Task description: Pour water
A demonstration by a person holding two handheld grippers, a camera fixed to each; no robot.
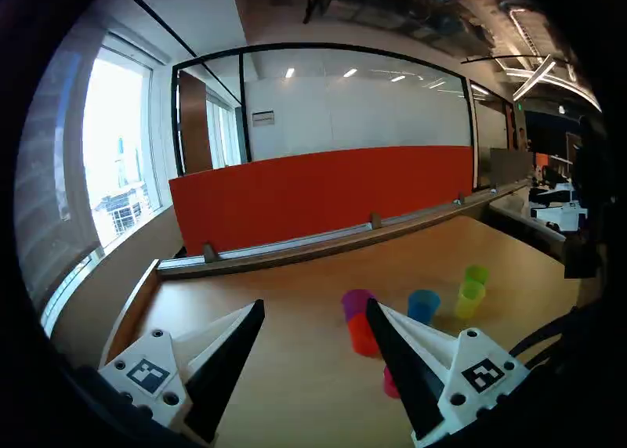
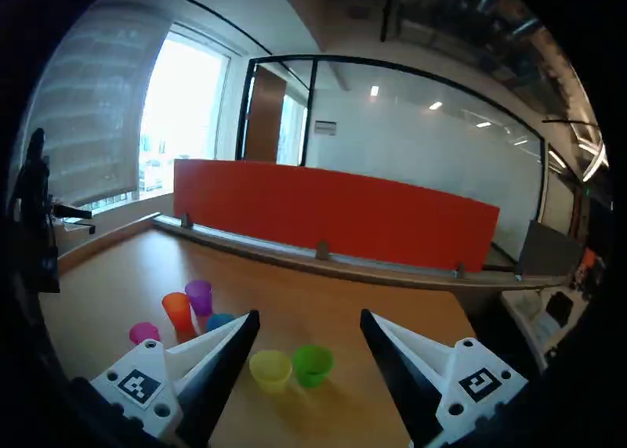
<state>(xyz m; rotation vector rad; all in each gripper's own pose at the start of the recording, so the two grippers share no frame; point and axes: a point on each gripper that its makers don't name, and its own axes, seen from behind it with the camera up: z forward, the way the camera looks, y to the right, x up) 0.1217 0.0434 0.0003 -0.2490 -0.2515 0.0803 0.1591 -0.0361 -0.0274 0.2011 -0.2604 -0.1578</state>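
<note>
Right, the broad light-wood desk takes up most of what I see, with a long orange partition panel along its far edge. Both tools hang above the wood with nothing in them: the left gripper is spread wide, and so is the right gripper.

Six small plastic cups stand on the desk. In the right gripper view a yellow cup and a green cup sit side by side between my fingers, while a purple cup, orange cup, blue cup and pink cup cluster off to the left.

I cannot tell which cup holds water. My worry is crowding: a finger coming in wide could tip a neighbouring cup, and too hard a squeeze might buckle thin plastic and slop the contents.
</note>
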